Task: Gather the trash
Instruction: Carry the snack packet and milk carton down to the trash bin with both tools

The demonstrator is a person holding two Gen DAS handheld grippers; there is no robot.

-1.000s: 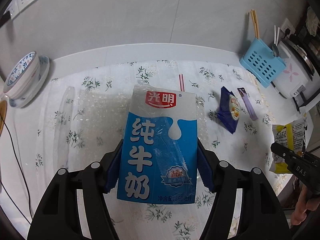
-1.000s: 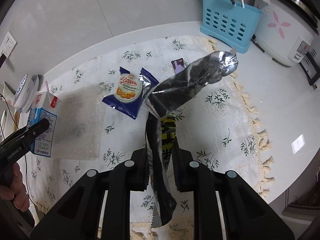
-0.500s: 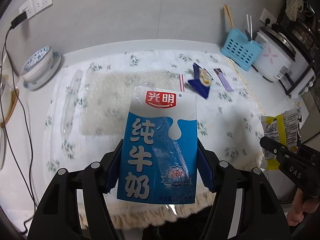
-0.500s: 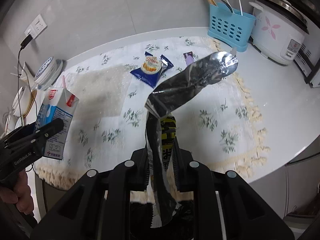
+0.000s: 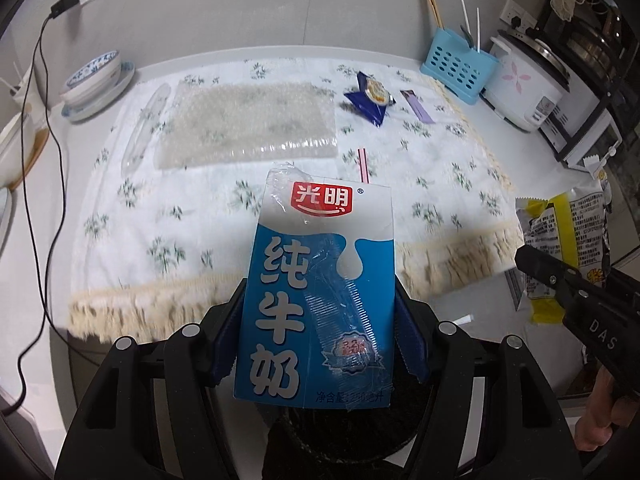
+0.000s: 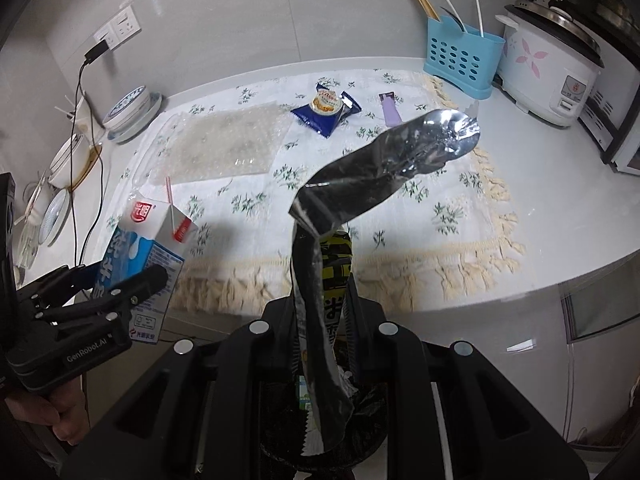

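The left gripper (image 5: 320, 336) holds a blue-and-white milk carton with a red logo (image 5: 320, 292) upright, its jaws pressed against the carton's two sides; a pink-striped straw (image 5: 363, 164) rises behind the carton's top. The right gripper (image 6: 322, 312) has its jaws pinched on a long crumpled snack wrapper, silver inside and yellow-and-black outside (image 6: 360, 184), whose free end curls up and away from the jaws. Both held items hang just off the near edge of the white bench (image 6: 560, 208), above a dark bin lined with a black bag (image 6: 360, 420) that shows below each gripper. In the left wrist view the right gripper appears at the right edge with the wrapper (image 5: 560, 240); in the right wrist view the left gripper (image 6: 120, 280) appears at lower left with the carton (image 6: 148, 248). On the bench lies a white floral cloth with a cream fringe (image 5: 200, 220). On the cloth rest a sheet of clear bubble wrap (image 5: 248, 124), a clear plastic sleeve (image 5: 144, 128) just beside it, a dark blue biscuit packet (image 5: 372, 98) and a small purple wrapper (image 5: 418, 106). Behind the cloth stand a light blue perforated utensil holder (image 5: 456, 68), a white rice cooker with pink flowers (image 5: 528, 84) and stacked blue-patterned bowls (image 5: 94, 76).
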